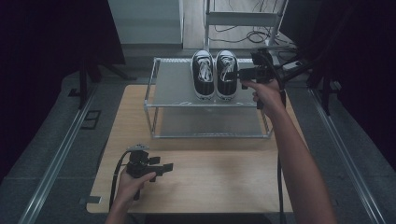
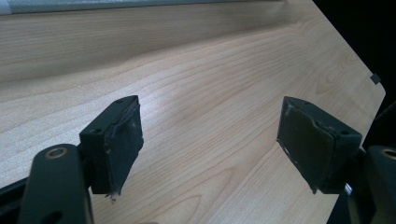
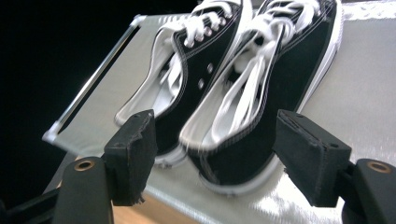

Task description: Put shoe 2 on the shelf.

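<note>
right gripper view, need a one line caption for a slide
Open right gripper facing the heel end of a pair of black and white sneakers side by side on a grey rack shelf.

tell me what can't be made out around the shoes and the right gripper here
- Heels of the shoes: blurred in the right gripper view; pads' contact unclear.
- Right gripper: small and dark in the high view, beside the right shoe.
- Lower shelf: partly hidden under the rack's top shelf.
</note>
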Demonstrator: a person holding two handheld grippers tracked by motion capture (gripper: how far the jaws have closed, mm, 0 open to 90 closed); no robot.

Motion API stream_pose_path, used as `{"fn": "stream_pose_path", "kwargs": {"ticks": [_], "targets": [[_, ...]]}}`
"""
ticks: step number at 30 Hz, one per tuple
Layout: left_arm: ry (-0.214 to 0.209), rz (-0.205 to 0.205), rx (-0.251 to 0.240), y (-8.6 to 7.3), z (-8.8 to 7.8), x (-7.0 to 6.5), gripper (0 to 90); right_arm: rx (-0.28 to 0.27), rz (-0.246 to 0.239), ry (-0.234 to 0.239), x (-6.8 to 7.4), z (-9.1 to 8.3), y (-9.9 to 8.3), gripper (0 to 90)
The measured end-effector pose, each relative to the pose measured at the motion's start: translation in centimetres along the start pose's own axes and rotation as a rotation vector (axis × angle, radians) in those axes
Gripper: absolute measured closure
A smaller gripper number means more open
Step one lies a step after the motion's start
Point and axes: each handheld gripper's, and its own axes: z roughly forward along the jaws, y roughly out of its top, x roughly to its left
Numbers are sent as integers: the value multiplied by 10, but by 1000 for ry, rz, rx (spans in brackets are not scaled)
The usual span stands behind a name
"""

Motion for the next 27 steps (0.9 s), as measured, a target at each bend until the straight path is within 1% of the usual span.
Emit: {"fn": "stream_pose_path", "kwargs": {"ticks": [6,15,19,22,24,27], "targets": [[0,2,-4,0,-2,0,224,-18,-33,69,-3,-15,-25,309],[7,0,-10,0,-6,2,224,-49,-70,146,-10,-33,-70,313],[7,1,-14,0,-8,2,224,-60,-85,167,-13,-38,-87,313],[8,1,-13,0,-8,3,224,-71,-101,172,-15,-41,-100,313],[7,2,-12,0,-7,3,224,-70,-109,181,-16,-42,-108,313],[10,4,-7,0,-6,2,224,-64,-120,179,-18,-42,-117,313]]}}
